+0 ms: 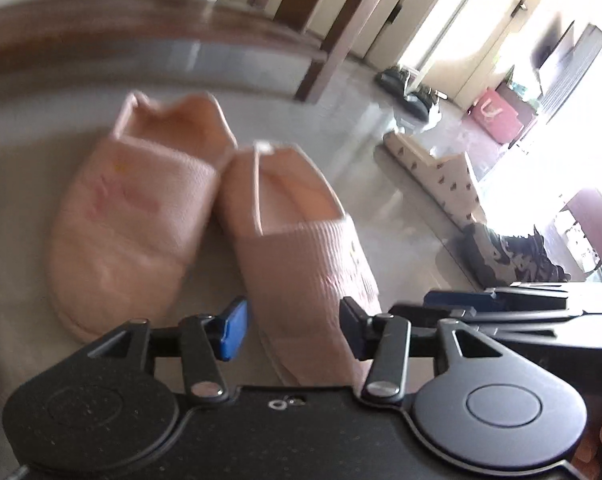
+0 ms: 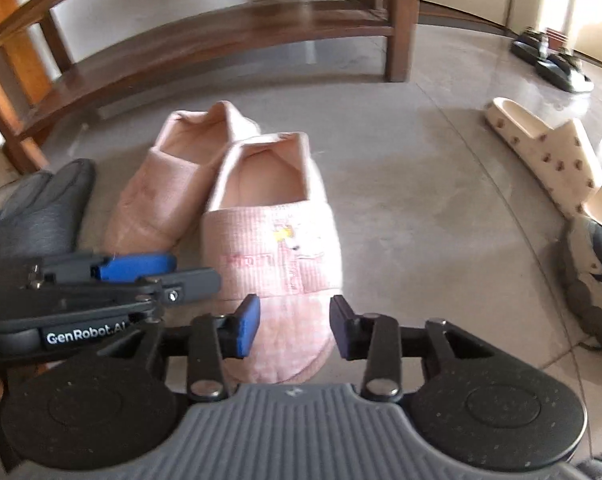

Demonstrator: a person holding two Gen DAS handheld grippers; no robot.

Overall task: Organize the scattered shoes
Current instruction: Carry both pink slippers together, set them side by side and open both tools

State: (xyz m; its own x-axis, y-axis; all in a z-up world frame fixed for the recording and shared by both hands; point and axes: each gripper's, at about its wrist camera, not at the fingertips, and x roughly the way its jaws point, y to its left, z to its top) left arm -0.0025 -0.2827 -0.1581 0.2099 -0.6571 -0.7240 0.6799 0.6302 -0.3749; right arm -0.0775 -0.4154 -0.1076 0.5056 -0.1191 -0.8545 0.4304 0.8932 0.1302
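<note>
Two pink slippers lie side by side on the grey tiled floor, touching along their inner edges, toes toward the cameras and heel openings toward a dark wooden bench (image 2: pixel 221 36). The left slipper (image 2: pixel 169 184) is soft quilted cloth, rounded at the toe. The right slipper (image 2: pixel 273 248) has the same waffle-like weave, with a small printed figure and pink lettering on the upper (lettering too blurred to read).

Right gripper (image 2: pixel 295 326): fingers apart, straddling the right slipper's toe from above; pads not pressing on it.

Left gripper (image 1: pixel 293 328): fingers likewise apart, over the same toe.

Off to the right lie a cream slide sandal (image 2: pixel 549 160) with small dark spots, moulded and smooth, and a grey sneaker (image 2: pixel 597 280).
</note>
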